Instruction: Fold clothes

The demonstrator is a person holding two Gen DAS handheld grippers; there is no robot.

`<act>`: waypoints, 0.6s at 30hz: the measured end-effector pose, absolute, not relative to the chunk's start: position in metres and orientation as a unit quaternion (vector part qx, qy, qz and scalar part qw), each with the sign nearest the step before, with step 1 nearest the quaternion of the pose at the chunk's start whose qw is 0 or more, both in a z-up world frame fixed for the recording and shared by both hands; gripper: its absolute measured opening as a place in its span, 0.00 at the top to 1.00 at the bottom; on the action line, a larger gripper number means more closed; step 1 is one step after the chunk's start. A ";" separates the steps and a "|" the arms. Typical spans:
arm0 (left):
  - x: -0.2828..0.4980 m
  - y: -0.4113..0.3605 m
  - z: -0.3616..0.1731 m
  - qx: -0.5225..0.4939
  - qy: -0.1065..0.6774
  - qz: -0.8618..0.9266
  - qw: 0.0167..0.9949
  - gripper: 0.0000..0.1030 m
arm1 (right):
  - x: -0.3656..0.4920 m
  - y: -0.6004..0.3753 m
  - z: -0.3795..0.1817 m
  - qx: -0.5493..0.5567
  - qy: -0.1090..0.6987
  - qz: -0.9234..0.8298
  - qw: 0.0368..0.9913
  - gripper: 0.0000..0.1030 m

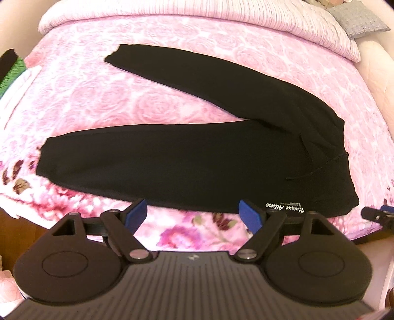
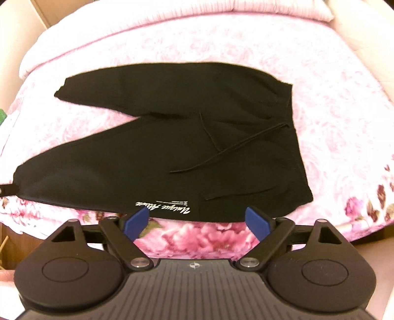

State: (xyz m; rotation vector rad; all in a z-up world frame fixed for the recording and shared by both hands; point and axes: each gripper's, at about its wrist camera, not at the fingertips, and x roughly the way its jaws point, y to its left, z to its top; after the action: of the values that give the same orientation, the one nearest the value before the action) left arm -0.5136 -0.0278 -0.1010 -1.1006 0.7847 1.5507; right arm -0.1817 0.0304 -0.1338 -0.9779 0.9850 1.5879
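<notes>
Your left hand-held gripper (image 1: 193, 213) and right hand-held gripper (image 2: 197, 219) hover spread and empty at the near edge of black sweatpants (image 1: 172, 160), white script (image 2: 163, 207) seemingly reading "Unique Alliance", lying flat on the pink floral bed (image 1: 98, 98).

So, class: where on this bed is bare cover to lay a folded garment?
Free: the wedge between the trousers' two legs; the strip from the far leg to the pillows; the cover beyond the waistband. Crowded: the near edge, where both open grippers hover.
</notes>
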 end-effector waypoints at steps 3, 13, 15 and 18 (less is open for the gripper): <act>-0.516 -0.041 -0.089 -0.449 0.316 0.655 0.519 0.23 | -0.189 0.024 -0.122 -0.403 0.398 0.656 0.499 0.14; -0.505 -0.079 -0.061 -0.420 0.300 0.688 0.510 0.20 | -0.204 -0.001 -0.099 -0.407 0.382 0.664 0.498 0.14; -0.495 -0.086 -0.058 -0.414 0.302 0.691 0.509 0.19 | -0.201 -0.008 -0.096 -0.407 0.381 0.667 0.494 0.14; -0.476 -0.098 -0.054 -0.405 0.305 0.693 0.512 0.18 | -0.190 -0.022 -0.092 -0.406 0.380 0.671 0.491 0.14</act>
State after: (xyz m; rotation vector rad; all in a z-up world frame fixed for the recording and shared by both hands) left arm -0.4762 -0.0984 -0.0538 -0.9752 0.7344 1.6674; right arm -0.1898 -0.0223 -0.0919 -0.9854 0.9227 1.6286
